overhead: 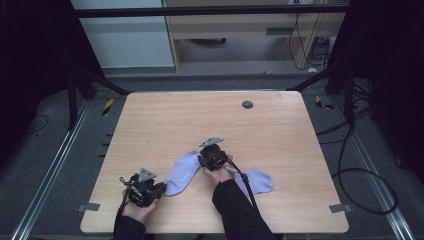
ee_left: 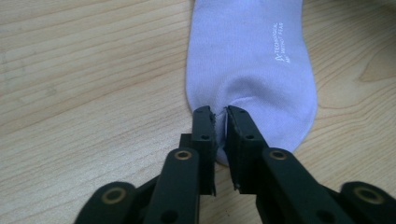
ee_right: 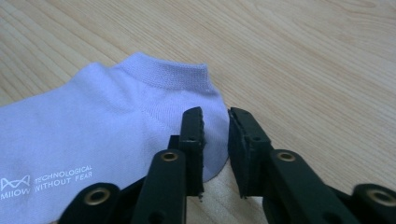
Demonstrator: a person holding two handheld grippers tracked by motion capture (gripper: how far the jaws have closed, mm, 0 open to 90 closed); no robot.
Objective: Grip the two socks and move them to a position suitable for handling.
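Note:
A lilac sock (overhead: 181,171) lies flat near the front middle of the wooden table (overhead: 210,115). My left gripper (overhead: 161,188) is at the sock's near-left end, and in the left gripper view it (ee_left: 220,116) is shut on a small fold of the sock's toe (ee_left: 247,60), which puckers up between the jaws. My right gripper (overhead: 203,162) is at the sock's other end. In the right gripper view it (ee_right: 215,122) stands narrowly open over the heel edge by the cuff (ee_right: 163,72), with the fabric flat beneath it. A second lilac sock (overhead: 259,180) lies to the right, partly under the right gripper's cable.
A round grey grommet (overhead: 247,104) sits near the table's far edge. Grey tape marks (overhead: 89,206) (overhead: 340,208) are stuck at the front corners. Cables (overhead: 360,175) loop on the floor to the right. A black frame surrounds the table.

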